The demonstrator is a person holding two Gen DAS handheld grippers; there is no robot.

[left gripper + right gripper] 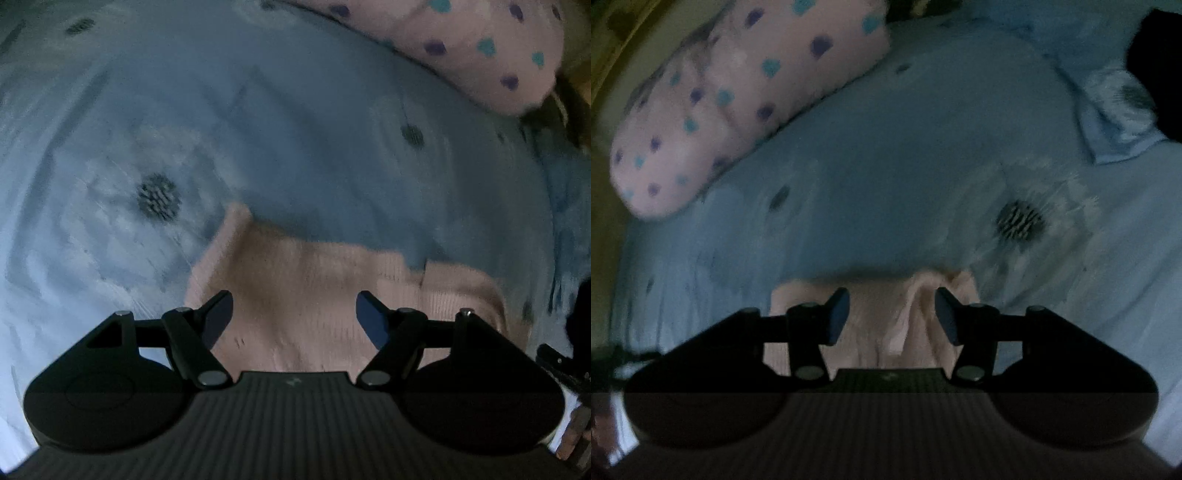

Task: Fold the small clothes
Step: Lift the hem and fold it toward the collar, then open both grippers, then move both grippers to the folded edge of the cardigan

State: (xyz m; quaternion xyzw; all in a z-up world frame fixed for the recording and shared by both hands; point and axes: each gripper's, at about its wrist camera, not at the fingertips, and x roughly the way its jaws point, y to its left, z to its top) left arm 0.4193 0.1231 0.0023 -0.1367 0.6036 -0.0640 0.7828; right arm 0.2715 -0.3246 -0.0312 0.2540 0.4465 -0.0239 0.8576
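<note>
On the bed, over a blue bedsheet [295, 110] printed with pale flowers with dark centres, lay a small pink knitted garment [314, 288]. It rested flat on the sheet in the near part of both wrist views, directly beneath the two claws.

The left claw [294, 314] pointed steeply down at the garment with its jaws spread wide. Nothing sat between its pads; the pink knit showed in the gap below them, and neither pad pressed on the cloth. In that view the garment ran from a raised corner at the left to a ribbed part at the right, where one layer overlapped another.

The right claw [892, 317] was open too, its jaws less far apart. Between its fingers [839, 314] a soft ridge of the pink garment [916, 314] stood up in a fold, yet the pads stood clear of it on both sides, so the cloth was not gripped.

A pink pillow [738, 103] with purple and teal spots lay on the far side of the bed, well apart from the garment; the left view caught it at the upper right. A lighter blue fold of bedding [1115, 122] lay at the upper right of the right view, beside a dark shape too dim to identify. Both pictures were dim and somewhat blurred.
</note>
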